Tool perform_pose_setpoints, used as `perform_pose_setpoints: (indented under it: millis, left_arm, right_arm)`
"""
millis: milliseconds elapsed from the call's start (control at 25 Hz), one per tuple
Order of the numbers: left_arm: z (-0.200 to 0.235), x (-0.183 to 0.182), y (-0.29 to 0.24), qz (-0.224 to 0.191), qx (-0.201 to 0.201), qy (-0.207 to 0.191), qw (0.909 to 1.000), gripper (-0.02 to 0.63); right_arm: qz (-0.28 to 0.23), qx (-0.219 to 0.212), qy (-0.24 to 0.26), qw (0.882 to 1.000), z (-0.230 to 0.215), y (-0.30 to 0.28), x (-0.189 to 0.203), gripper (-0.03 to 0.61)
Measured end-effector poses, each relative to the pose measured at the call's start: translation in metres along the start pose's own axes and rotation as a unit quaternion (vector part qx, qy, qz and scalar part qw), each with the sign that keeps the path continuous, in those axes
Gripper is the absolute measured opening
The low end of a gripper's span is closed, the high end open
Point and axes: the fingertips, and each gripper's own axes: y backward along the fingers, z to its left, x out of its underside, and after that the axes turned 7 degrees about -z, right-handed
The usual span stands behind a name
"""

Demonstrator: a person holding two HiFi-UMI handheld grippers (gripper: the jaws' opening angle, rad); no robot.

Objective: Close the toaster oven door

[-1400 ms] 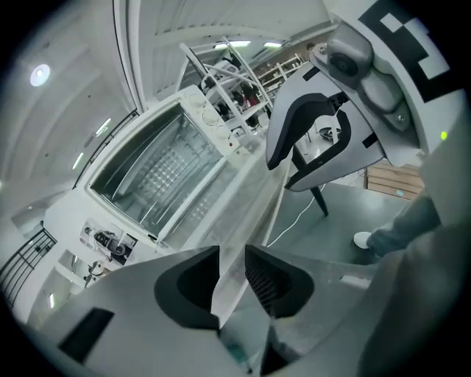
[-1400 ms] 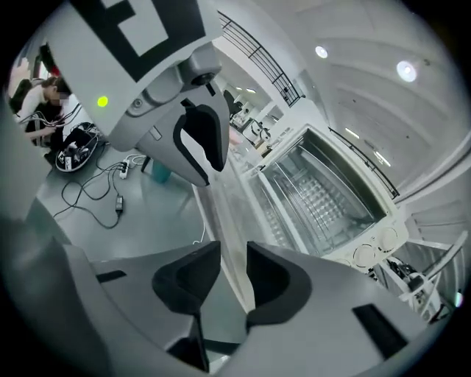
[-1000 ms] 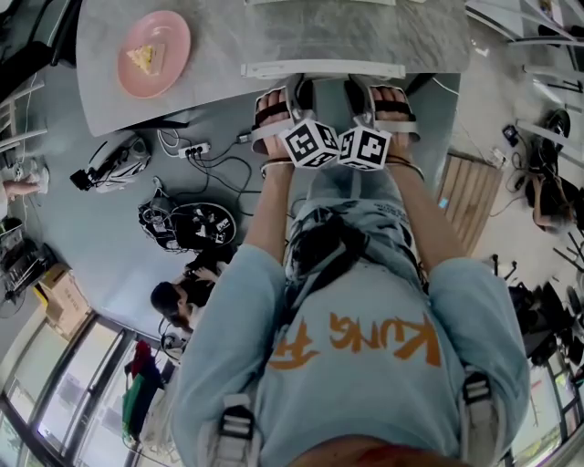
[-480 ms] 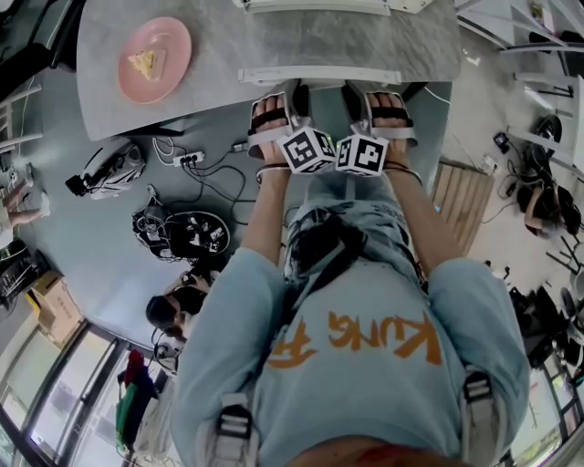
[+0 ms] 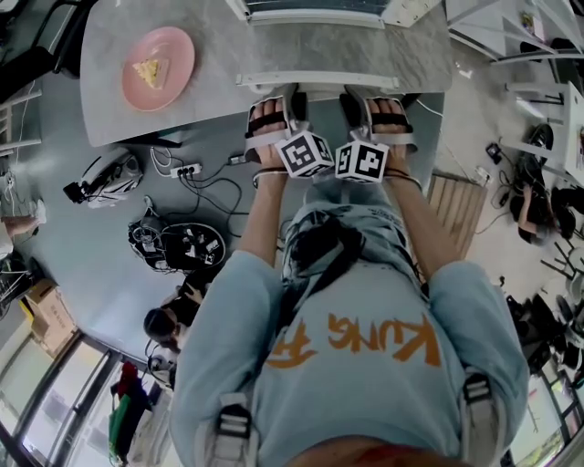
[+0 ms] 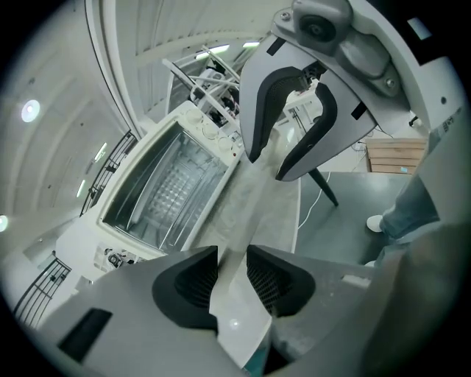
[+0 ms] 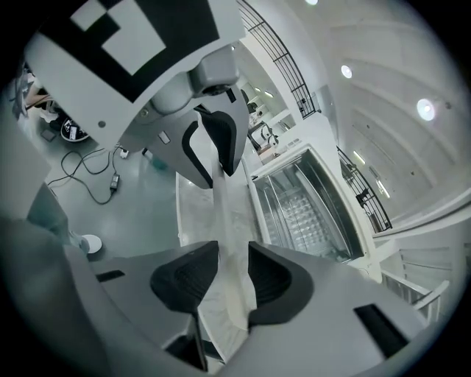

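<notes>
The white toaster oven [image 5: 315, 11] stands at the back of a grey marble table [image 5: 219, 55]. Its glass door hangs open, lowered flat toward me, and the wire rack inside the oven [image 6: 165, 188] [image 7: 309, 213] shows. The white door handle [image 5: 319, 80] runs along the door's near edge. My left gripper [image 5: 272, 91] [image 6: 232, 276] and right gripper [image 5: 376, 91] [image 7: 233, 276] sit side by side on that handle [image 6: 246, 221] [image 7: 224, 213]. The bar lies between each pair of pads and touches them. Both pairs of jaws are opening slightly.
A pink plate [image 5: 157, 67] holding a slice of food sits on the table's left part. On the floor lie cables and gear [image 5: 182, 242], a wooden pallet [image 5: 461, 196] at right, and a person [image 5: 169, 319] low at left.
The handle and both grippers have drifted slightly lower in the head view. Both grippers stay on the handle, and the door stays down.
</notes>
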Motion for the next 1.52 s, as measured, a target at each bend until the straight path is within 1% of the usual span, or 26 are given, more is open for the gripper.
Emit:
perform_pose_setpoints:
  millis: [160, 320, 520, 960, 1120, 1520]
  left_arm:
    - [0.014, -0.007, 0.002, -0.007, -0.008, 0.009, 0.9999, 0.114]
    - [0.030, -0.018, 0.006, -0.026, -0.013, 0.017, 0.9994, 0.114]
    - [0.054, -0.031, 0.012, -0.047, -0.027, 0.019, 0.9984, 0.118]
    - [0.110, -0.060, 0.009, -0.080, -0.053, 0.010, 0.9953, 0.135]
    - [0.127, -0.066, 0.004, -0.087, -0.050, 0.011, 0.9949, 0.138]
    - [0.159, -0.080, -0.011, -0.096, -0.038, 0.002, 0.9947, 0.146]
  right_arm:
    - [-0.001, 0.006, -0.001, 1.000, -0.014, 0.001, -0.002, 0.132]
    - [-0.005, 0.014, -0.005, 1.000, -0.031, 0.000, -0.006, 0.130]
    - [-0.017, 0.034, -0.007, 0.999, -0.053, 0.005, -0.014, 0.081]
    - [-0.037, 0.068, -0.010, 0.997, -0.114, 0.003, -0.024, 0.091]
    - [-0.044, 0.076, -0.012, 0.996, -0.131, -0.003, -0.026, 0.094]
    - [-0.053, 0.091, 0.004, 0.994, -0.168, -0.014, -0.028, 0.095]
